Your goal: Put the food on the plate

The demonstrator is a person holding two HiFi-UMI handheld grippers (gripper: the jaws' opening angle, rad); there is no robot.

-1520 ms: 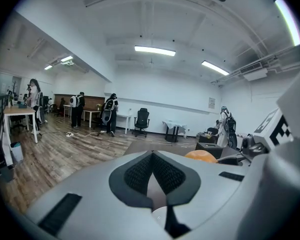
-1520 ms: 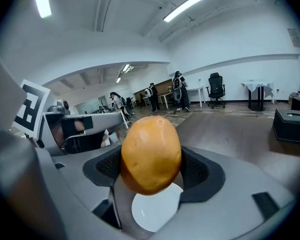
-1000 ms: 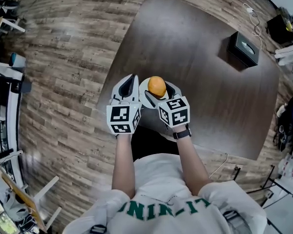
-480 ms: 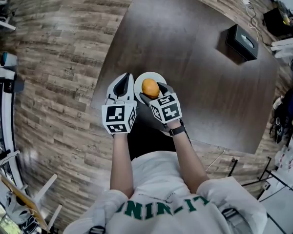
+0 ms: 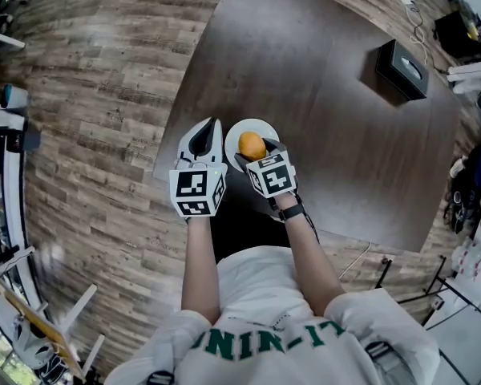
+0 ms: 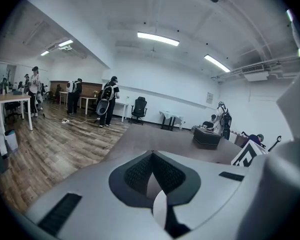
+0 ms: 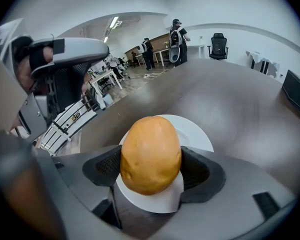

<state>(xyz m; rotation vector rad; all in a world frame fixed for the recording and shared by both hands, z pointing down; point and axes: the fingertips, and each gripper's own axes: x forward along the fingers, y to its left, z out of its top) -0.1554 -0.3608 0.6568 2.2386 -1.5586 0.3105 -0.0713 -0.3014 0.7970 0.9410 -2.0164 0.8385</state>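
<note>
black box on dark table

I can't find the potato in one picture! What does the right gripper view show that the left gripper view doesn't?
Only the right gripper view shows the potato, squeezed in the right hand-held gripper over the white plate. Only the left gripper view looks into the left hand-held gripper, closed up with nothing inside. Both show the brown table and the black box.
</note>
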